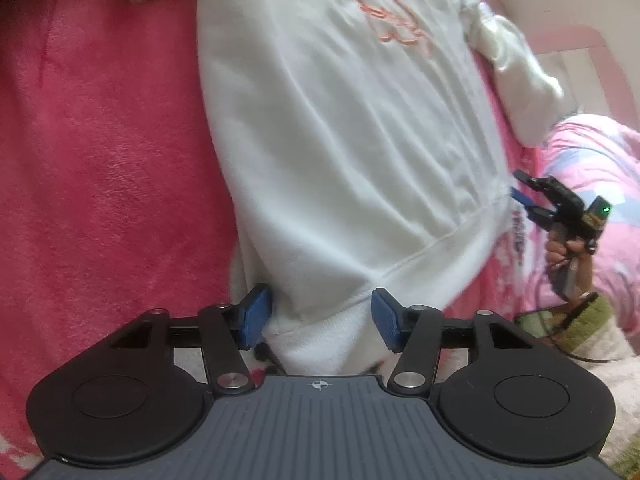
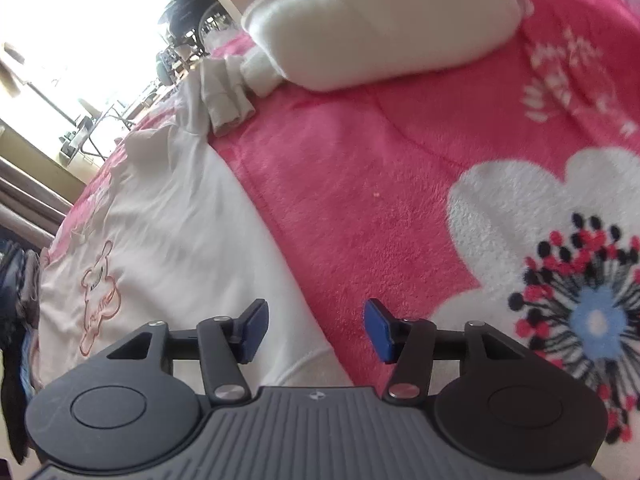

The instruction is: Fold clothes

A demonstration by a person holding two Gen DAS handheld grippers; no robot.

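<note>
A white sweatshirt (image 1: 340, 128) with an orange embroidered bear (image 1: 396, 20) lies flat on a pink fleece blanket (image 1: 100, 160). My left gripper (image 1: 320, 320) is open, its blue pads (image 1: 254, 318) on either side of the near hem corner, apart from the cloth. A hand (image 1: 560, 250) holds my right gripper (image 1: 522, 188) open at the hem's far corner. In the right wrist view the right gripper (image 2: 318, 328) stands open over the edge of the sweatshirt (image 2: 180, 232), where the cloth meets the blanket (image 2: 360, 184). One sleeve (image 2: 384, 20) lies at the top.
A pink patterned quilt (image 1: 592, 160) is bunched at the right of the bed, with a cable (image 1: 560, 344) beside it. The blanket carries a large white flower print (image 2: 560, 240). Dark clothes (image 2: 16, 280) hang at the left edge. A bright window (image 2: 80, 20) and furniture lie beyond.
</note>
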